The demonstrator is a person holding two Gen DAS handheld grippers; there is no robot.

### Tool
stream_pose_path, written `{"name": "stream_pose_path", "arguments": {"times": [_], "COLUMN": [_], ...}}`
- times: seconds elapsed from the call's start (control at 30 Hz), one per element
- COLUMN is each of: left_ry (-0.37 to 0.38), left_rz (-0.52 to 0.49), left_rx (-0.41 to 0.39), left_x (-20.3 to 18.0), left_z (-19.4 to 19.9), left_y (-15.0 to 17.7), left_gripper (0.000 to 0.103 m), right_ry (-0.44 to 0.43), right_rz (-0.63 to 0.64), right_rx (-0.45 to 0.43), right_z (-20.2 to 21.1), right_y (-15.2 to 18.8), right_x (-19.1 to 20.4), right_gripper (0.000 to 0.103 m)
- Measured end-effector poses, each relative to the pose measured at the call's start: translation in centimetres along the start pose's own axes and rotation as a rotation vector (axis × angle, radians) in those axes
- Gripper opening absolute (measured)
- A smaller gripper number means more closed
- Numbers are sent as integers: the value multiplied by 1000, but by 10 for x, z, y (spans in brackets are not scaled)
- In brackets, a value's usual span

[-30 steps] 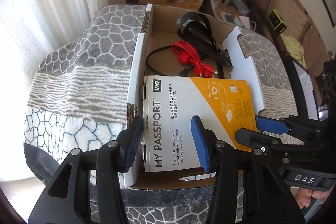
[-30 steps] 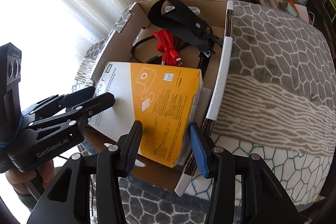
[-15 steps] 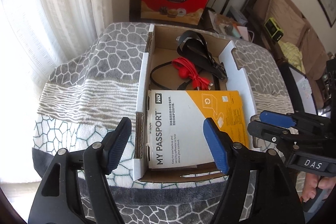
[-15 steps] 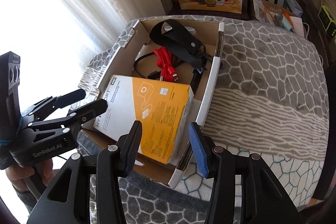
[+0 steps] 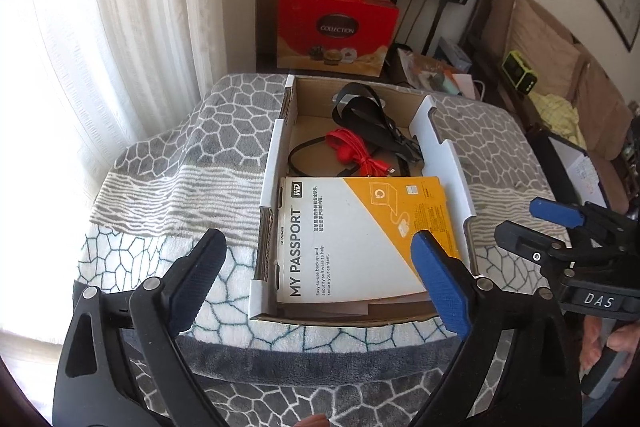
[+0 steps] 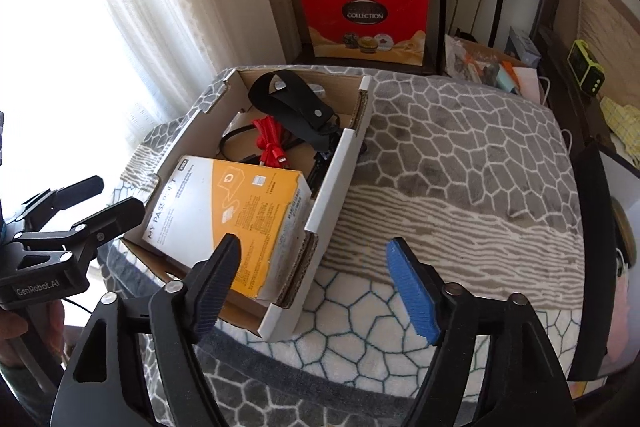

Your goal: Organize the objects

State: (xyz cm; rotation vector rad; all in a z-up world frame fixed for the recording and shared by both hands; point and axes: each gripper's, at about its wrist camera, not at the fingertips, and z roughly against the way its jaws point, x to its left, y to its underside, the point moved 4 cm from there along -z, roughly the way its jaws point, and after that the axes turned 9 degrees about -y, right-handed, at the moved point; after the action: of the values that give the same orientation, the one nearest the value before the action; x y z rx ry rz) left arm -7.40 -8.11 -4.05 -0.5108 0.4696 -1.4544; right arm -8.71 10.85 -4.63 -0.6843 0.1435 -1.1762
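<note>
white-and-orange "my passport" hard-drive box lies flat in the near end of an open cardboard box, label up. behind it in the same box: a coiled red cable, a thin black cable and a black strap. the cardboard box sits on a grey-and-white patterned blanket. left gripper hovers above the near edge, jaws just opened wide, nothing between the pads, clear of the hard-drive box. right gripper hangs over the box's near right corner, jaws also just opened wide, gripping nothing. red "collection" gift bag stands beyond the blanket, white curtain to the left.
</note>
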Motion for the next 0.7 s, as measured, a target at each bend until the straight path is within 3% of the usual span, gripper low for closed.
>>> {"name": "stream_pose_path", "arguments": {"times": [0.1, 0.33, 0.5, 0.6, 0.7], "left_ry": [-9, -19, -25, -32, -42], "left_rz": [-17, -4, 12, 16, 8], "left_rx": [-43, -120, -129, -121, -123], "left_x": [-8, -23, -31, -36, -40], "left_z": [12, 37, 42, 42, 42], "left_y": [7, 16, 27, 36, 42], "left_gripper": [103, 103, 103, 103, 103], "right_ry": [47, 148, 177, 189, 226], "right_rz": [8, -9, -36, -54, -65], "right_rx": [-37, -124, -173, -192, -213], "right_z": [12, 43, 60, 65, 71], "right_y": [7, 23, 36, 43, 52], "right_x": [-6, -21, -30, -32, -33], "right_gripper": [84, 89, 92, 103, 102]}}
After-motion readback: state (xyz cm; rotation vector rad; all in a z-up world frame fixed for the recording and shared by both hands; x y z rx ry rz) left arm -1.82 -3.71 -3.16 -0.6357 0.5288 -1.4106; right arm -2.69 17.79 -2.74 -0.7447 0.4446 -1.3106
